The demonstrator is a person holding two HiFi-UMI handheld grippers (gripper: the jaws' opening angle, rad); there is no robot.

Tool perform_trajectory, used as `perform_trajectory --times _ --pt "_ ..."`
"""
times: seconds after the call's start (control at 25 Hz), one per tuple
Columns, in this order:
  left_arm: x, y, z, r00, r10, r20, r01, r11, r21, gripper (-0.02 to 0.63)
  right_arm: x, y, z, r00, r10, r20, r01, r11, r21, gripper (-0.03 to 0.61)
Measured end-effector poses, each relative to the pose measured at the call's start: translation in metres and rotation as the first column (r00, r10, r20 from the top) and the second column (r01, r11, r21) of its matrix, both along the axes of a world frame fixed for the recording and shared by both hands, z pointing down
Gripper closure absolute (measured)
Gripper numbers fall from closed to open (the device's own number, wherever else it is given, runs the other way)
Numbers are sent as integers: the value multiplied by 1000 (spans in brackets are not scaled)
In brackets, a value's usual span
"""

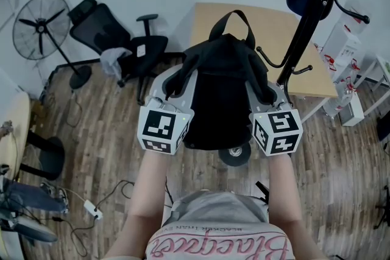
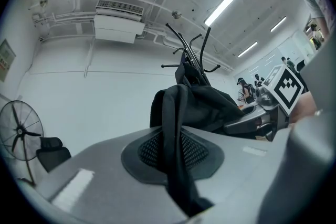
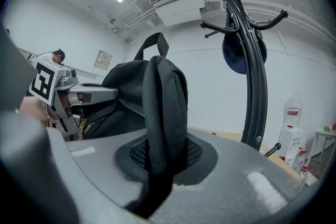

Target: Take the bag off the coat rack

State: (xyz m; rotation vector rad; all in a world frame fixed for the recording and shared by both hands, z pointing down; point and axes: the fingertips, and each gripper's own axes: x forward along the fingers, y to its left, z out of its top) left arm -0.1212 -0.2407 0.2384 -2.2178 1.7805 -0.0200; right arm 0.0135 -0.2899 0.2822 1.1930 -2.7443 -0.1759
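The black fabric backpack hangs upright between both grippers, its long axis running top to bottom and its carry loop pointing to the far side. The left gripper is clenched on the left shoulder strap, and the right gripper on the right shoulder strap. The black metal coat rack stands to the right and a little farther off. Its pole is apart from the bag, but one low curved hook sits just beside the bag's right shoulder, nearest the right gripper. No hook appears to carry the bag. The light wooden bench blocks the far side, so the open room lies near and to the left, over the wood floor.
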Motion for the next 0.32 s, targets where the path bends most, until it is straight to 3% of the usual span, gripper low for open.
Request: perform_trajectory --times 0.32 --pt "-2 3 -7 1000 -4 -5 4 1000 7 551 -3 3 -4 1000 -6 -3 6 1000 -1 528"
